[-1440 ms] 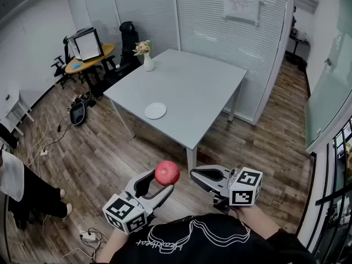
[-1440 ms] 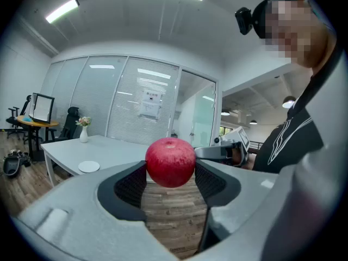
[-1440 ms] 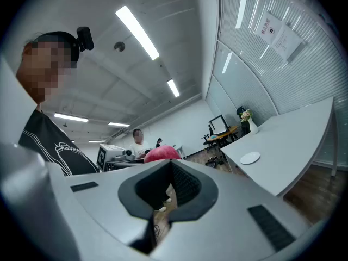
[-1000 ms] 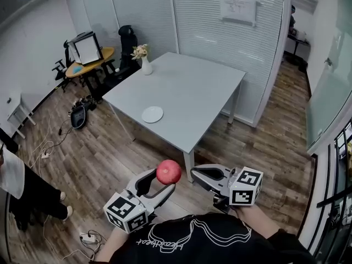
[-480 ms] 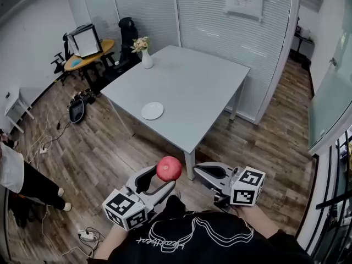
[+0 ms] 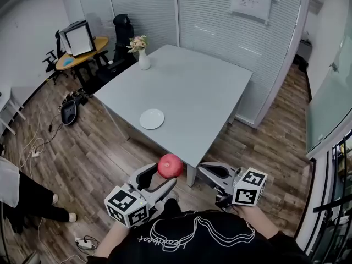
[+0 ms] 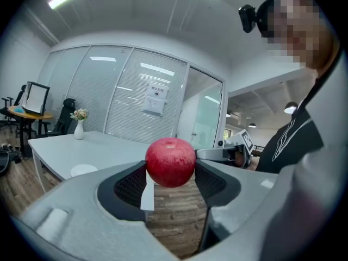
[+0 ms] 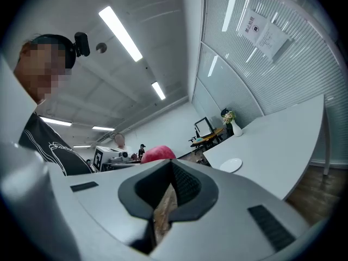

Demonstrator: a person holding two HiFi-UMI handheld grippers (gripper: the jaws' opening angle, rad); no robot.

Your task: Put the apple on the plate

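Red and round, the apple [image 6: 170, 166] is clamped between the jaws of the left gripper [image 6: 164, 178], which are spread wide around it. In the left gripper view a ribbed pad is seen pressed against each side of the fruit, and the stem dimple is turned upward. The apple is held in the air above the wooden floor [image 6: 104, 153], just short of the near corner of the grey table [image 6: 198, 87]. The right gripper [image 6: 203, 170] is held beside the left one, apart from the apple. Its jaws are brought together at the tips, nothing is gripped between them, and only a thin slit of floor is seen lower down between the pads. On the table, near its front left edge, a small white plate [image 6: 152, 119] is set, with nothing on it. A white vase [image 6: 144, 61] of flowers is placed at the far left corner, well apart from the plate.
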